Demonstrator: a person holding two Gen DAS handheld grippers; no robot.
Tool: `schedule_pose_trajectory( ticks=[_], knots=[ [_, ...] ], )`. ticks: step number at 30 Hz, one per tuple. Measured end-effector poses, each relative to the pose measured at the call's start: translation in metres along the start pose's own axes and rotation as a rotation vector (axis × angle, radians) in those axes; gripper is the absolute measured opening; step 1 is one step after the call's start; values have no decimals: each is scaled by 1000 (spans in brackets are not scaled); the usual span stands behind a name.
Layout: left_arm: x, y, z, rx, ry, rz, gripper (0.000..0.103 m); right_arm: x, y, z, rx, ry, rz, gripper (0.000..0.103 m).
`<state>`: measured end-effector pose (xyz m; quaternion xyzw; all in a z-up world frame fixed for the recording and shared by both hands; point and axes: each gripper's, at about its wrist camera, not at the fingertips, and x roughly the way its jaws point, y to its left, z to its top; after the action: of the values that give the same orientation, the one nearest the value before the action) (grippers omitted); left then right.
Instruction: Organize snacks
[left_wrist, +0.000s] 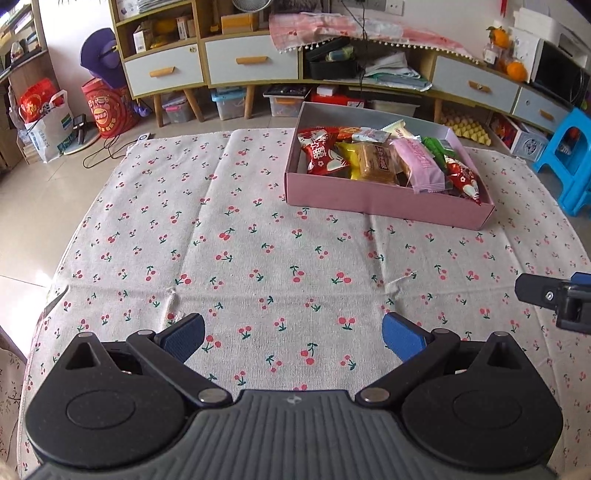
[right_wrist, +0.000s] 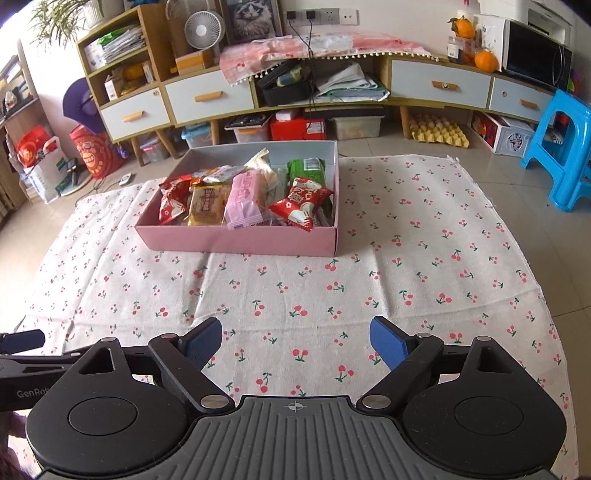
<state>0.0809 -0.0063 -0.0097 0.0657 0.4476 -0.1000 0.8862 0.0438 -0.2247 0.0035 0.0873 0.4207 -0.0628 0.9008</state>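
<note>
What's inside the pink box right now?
The pink box holds piled wrapped snacks: red packets, a pink bar, a green pack. Anything beneath them is covered.

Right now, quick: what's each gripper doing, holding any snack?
Left gripper: open, holding nothing, above the cloth.
Right gripper: open, holding nothing, short of the pink box.

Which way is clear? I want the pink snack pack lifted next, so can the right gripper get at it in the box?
Probably yes: the right gripper is open, only bare cherry cloth lies before the pink box, and the pink snack pack sits on top, uncovered.
</note>
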Motion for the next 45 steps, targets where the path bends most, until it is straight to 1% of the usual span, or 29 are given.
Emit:
schedule_pose_trajectory(
  ticks=[4,18,45],
  knots=[
    [0,-3,-2,13,-8,19,102,4,4,-5,-20,16,-2,89],
    [-3,-5,-5,14,-4,15,102,7,5,-9,-26,34,-2,89],
    [-3,-6,-5,13,-2,11,102,9,6,-10,-27,41,-3,89]
  ],
)
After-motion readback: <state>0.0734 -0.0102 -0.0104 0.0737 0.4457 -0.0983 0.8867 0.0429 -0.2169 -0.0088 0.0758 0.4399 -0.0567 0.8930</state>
